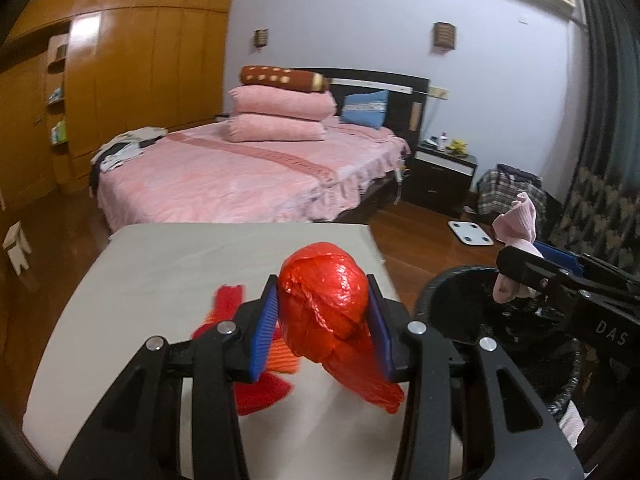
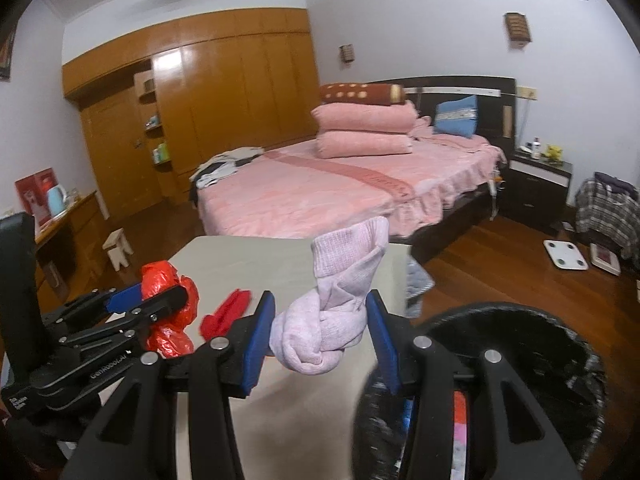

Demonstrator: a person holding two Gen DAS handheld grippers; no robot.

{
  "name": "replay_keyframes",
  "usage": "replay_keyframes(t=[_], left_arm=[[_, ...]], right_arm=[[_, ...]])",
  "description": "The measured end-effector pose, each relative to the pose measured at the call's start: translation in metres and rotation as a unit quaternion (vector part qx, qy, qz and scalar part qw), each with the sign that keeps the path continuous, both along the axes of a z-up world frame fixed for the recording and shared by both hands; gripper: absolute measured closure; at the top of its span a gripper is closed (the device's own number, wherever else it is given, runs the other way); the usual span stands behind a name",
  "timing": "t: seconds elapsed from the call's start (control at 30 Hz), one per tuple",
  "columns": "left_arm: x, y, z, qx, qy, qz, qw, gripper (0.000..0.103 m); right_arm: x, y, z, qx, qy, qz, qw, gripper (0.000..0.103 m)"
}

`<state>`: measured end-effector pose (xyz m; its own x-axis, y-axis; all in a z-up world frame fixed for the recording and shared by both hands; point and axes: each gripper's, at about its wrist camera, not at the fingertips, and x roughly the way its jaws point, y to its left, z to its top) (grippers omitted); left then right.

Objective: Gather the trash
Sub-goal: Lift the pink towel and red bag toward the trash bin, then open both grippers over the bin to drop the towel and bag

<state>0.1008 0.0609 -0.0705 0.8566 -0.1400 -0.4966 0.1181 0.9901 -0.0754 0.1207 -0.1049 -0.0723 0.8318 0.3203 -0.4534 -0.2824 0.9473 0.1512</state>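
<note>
My left gripper (image 1: 322, 320) is shut on a crumpled red plastic bag (image 1: 326, 300) and holds it above the grey table (image 1: 160, 272); it also shows in the right wrist view (image 2: 168, 300). My right gripper (image 2: 320, 336) is shut on a knotted pink sock (image 2: 336, 312), held at the table's right edge beside the black bin (image 2: 520, 320). In the left wrist view the right gripper (image 1: 516, 268) with the pink sock (image 1: 516, 224) is over the black bin (image 1: 452, 288). A red and orange cloth (image 1: 256, 360) lies on the table under my left gripper.
The bin is lined with a black bag and stands right of the table. A pink bed (image 1: 240, 176) lies beyond the table. A white scale (image 1: 470, 233) lies on the wood floor. A small stool (image 2: 118, 246) stands at the left.
</note>
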Motion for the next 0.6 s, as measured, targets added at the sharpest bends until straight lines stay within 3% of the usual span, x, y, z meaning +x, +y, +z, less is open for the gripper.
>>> replay_keyframes(t=[0.6], left_arm=[[0.012, -0.119, -0.019, 0.009, 0.004, -0.114, 0.9934, 0.062]], right_arm=[[-0.021, -0.113, -0.019, -0.004, 0.011, -0.105, 0.994, 0.056]])
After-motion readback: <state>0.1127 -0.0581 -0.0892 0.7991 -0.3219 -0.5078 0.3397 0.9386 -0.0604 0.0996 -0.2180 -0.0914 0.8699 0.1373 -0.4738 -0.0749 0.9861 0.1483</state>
